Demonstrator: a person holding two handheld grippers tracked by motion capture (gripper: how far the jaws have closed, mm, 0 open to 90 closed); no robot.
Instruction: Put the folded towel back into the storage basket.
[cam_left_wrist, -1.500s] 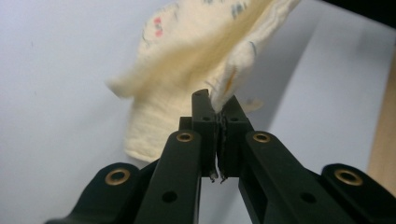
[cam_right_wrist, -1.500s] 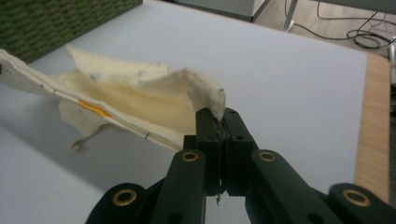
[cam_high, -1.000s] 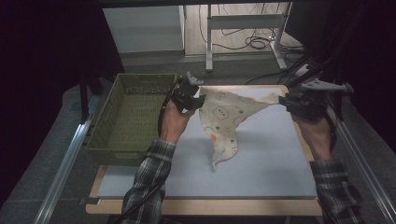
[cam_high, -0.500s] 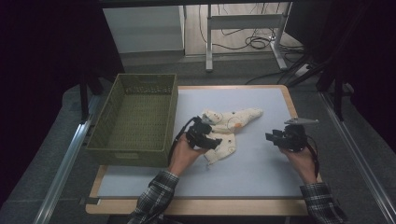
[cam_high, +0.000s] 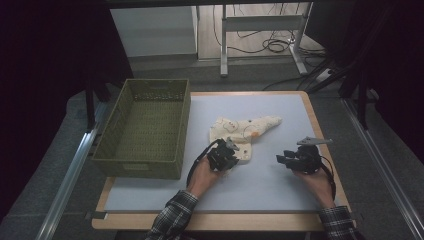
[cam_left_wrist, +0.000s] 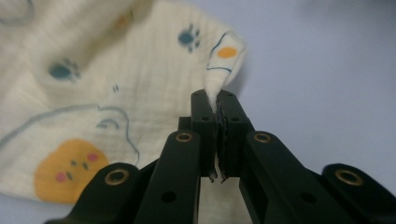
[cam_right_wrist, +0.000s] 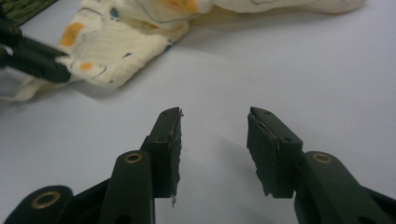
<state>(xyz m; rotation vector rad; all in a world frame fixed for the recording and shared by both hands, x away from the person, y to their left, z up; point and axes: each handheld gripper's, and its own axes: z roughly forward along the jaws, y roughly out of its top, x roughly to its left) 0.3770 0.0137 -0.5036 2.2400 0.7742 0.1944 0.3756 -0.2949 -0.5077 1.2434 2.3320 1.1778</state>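
Lowered since before, left gripper (cam_left_wrist: 215, 109) clenches the cloth (cam_high: 240, 132) corner; right gripper (cam_right_wrist: 215, 135) gapes beside it, cloth's underside hidden.

Both sleeves at the bottom of the high view are dark plaid flannel. The left gripper (cam_high: 223, 156) is a chunky black block with a black cable looping off it. The right gripper (cam_high: 295, 159) carries a grey three-cornered plate. Up close, each black jaw shows brass-ringed rivets, small screws and frayed pads (cam_right_wrist: 173, 140).
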